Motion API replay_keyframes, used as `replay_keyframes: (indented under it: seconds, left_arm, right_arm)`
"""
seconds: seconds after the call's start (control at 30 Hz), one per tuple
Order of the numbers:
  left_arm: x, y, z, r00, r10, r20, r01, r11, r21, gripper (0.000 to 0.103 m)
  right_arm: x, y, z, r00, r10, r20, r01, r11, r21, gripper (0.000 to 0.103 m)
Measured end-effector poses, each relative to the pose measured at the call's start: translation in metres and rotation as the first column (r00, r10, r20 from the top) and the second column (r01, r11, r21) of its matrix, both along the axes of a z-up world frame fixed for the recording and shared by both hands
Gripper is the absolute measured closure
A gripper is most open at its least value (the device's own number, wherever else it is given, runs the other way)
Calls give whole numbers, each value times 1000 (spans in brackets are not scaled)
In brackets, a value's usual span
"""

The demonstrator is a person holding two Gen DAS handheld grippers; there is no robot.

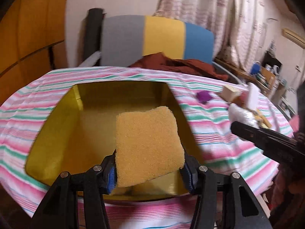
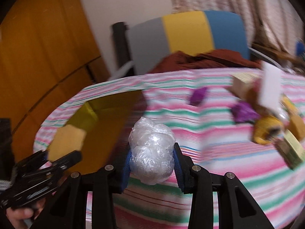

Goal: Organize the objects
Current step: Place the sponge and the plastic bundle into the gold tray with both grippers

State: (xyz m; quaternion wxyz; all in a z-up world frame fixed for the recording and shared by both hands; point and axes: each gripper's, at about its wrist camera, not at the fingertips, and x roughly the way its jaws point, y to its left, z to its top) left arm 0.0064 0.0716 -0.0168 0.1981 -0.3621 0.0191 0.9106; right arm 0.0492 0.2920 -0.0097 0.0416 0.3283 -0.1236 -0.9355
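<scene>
The left gripper pinches only the near edge of a flat tan rectangular sponge above the open yellow box, so it could droop or slip out early. The right gripper, clamped on a crumpled clear plastic ball over the striped pink-and-green cloth-covered worktop, might crowd the left at the box. Beyond are scattered blocks, a grey-yellow-blue chair and curtains.

TEXT: we read none | LABELS/BRANDS: we find none legible | NUMBERS/SIGNS: we find none | NOTE: we see both views blurred, and any print on the distant shelf items is too small for us to read
</scene>
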Motion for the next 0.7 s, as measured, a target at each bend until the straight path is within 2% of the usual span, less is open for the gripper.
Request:
replay_keyframes:
  seconds: [0.23,0.47,0.53,0.63,0.7]
  left_arm:
    - [-25,-51,-10,989,142,33,-140,989,-58,48]
    - [-37,-77,-16,973,226,53,-221,972,-83,48]
    - [-40,-81,-18,968,243,60,-237,967,-88,47]
    - [-44,-88,-19,963,262,65,-256,963,-87,47]
    - [-44,-90,-19,959,273,73,-268,960,-78,46]
  right_arm:
    - [-33,-70,3,988,154,14,-154,988,0,61]
    - [-67,-122,-13,971,231,62,-227,972,-55,59]
    - [-69,-131,-16,969,235,72,-231,972,-51,42]
    - [-63,-130,-15,972,233,44,-229,971,-70,26]
    - [-58,-127,-12,977,210,32,-208,977,-54,25]
